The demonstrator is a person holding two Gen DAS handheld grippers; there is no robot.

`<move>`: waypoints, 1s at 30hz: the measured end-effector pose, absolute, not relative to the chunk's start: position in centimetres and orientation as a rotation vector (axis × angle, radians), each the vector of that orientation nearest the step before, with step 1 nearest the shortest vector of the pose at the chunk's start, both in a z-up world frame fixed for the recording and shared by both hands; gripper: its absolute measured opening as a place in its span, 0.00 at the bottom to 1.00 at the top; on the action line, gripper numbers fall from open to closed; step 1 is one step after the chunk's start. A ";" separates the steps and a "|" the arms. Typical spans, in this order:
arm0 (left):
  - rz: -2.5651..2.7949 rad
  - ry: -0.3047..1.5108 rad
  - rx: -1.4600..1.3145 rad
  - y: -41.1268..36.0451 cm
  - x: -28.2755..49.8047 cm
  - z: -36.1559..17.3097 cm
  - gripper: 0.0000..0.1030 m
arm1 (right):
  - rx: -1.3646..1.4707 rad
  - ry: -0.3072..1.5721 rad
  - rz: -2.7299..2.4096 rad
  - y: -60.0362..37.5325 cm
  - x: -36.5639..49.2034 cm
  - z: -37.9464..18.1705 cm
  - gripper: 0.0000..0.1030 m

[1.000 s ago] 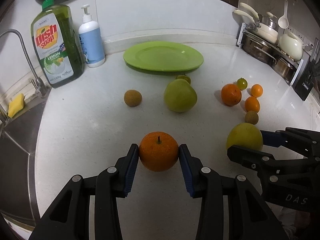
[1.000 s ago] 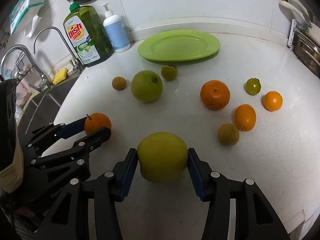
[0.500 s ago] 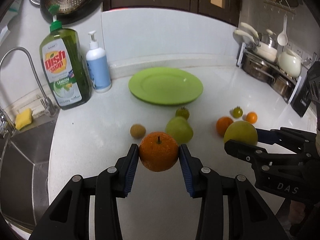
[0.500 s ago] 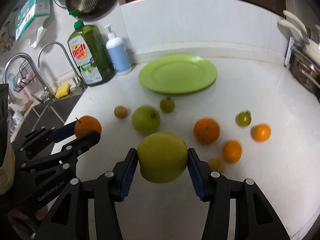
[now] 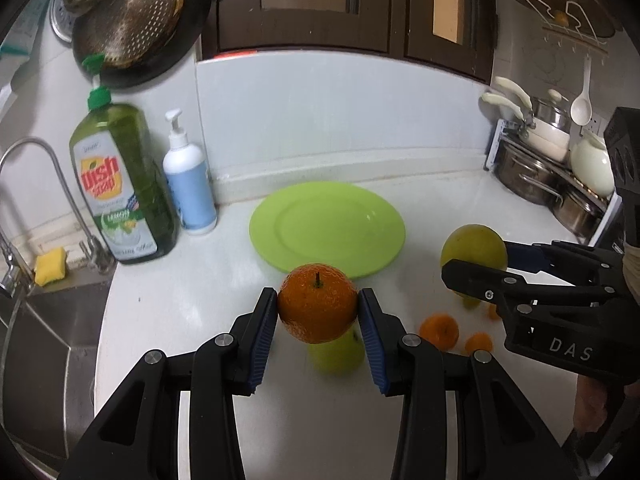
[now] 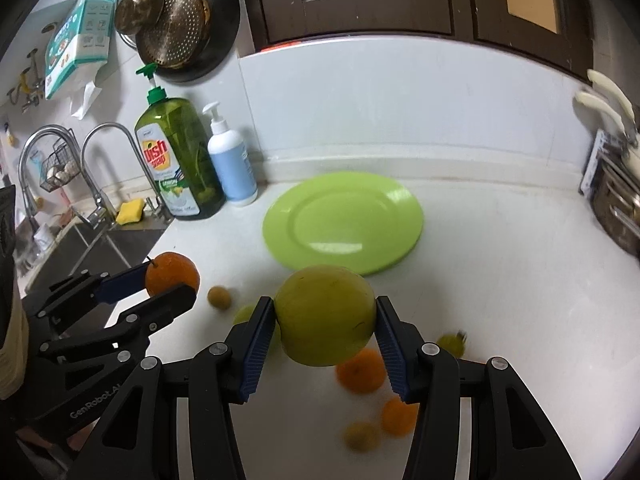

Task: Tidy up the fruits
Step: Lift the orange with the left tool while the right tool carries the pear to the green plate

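Bottom centre: left gripper [image 5: 318,312] clamped on orange [image 5: 317,307]; right gripper [image 6: 325,322] clamped on apple [image 6: 325,314], both aloft. Below, loose fruit, blurred. Beyond, mid-frame: plate [image 5: 327,229] straight ahead, seemingly nearer the left.

Stemmed orange [image 5: 317,307] and yellow-green apple [image 6: 325,315] held aloft near empty green plate [image 5: 327,229].
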State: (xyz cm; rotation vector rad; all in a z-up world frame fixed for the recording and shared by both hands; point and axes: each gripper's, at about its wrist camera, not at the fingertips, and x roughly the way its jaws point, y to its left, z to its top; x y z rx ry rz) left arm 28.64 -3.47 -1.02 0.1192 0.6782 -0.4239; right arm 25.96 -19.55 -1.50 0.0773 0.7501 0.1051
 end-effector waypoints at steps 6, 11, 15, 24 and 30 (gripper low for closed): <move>-0.416 0.661 0.132 -5.1 30.8 0.0 0.40 | 0.051 0.741 0.133 -21.0 28.9 -0.5 0.50; -0.415 0.670 0.136 -6.2 33.2 0.2 0.40 | 0.031 0.736 0.155 -21.9 31.6 -0.2 0.50; -0.413 0.683 0.147 -7.0 35.2 0.0 0.40 | 0.028 0.750 0.167 -22.7 34.0 -0.7 0.50; -0.423 0.754 0.164 -8.2 39.9 -2.1 0.40 | 0.000 0.818 0.180 -22.9 38.9 -3.2 0.50; -0.433 0.806 0.180 -8.7 42.7 -4.1 0.40 | -0.027 0.877 0.191 -22.8 41.6 -5.1 0.50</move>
